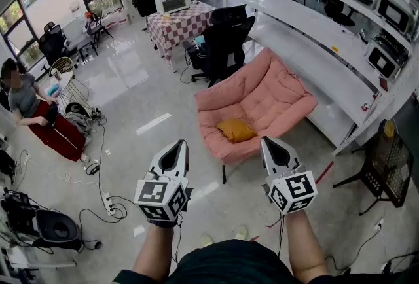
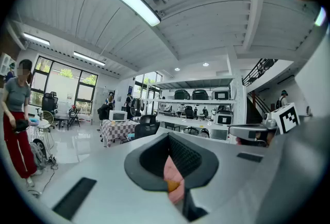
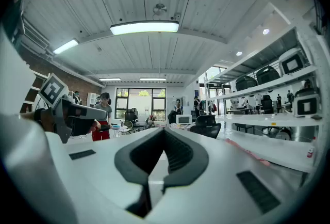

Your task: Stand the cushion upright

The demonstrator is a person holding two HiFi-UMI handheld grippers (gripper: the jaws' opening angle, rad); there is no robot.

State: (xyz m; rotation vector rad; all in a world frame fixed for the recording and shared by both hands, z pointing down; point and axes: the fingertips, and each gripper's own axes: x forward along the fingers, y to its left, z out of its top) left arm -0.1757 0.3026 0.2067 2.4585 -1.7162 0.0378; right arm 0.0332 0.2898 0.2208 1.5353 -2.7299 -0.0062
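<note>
A mustard-yellow cushion (image 1: 236, 130) lies flat on the seat of a pink sofa chair (image 1: 262, 89) ahead of me. Both grippers are held level side by side, short of the chair's front edge. My left gripper (image 1: 175, 149) has its jaws together with nothing in them; through the slit between them (image 2: 175, 187) I see a strip of the pink sofa chair (image 2: 170, 167) and a bit of the cushion (image 2: 173, 186). My right gripper (image 1: 275, 146) is also shut and empty, and it points (image 3: 149, 187) past the chair toward the room.
A black office chair (image 1: 224, 40) stands behind the sofa chair, with a checkered table (image 1: 180, 22) and microwave (image 1: 172, 0) beyond. Long white shelving (image 1: 314, 40) runs along the right. A person in red trousers (image 1: 36, 112) stands at left. Cables (image 1: 98, 194) trail on the floor.
</note>
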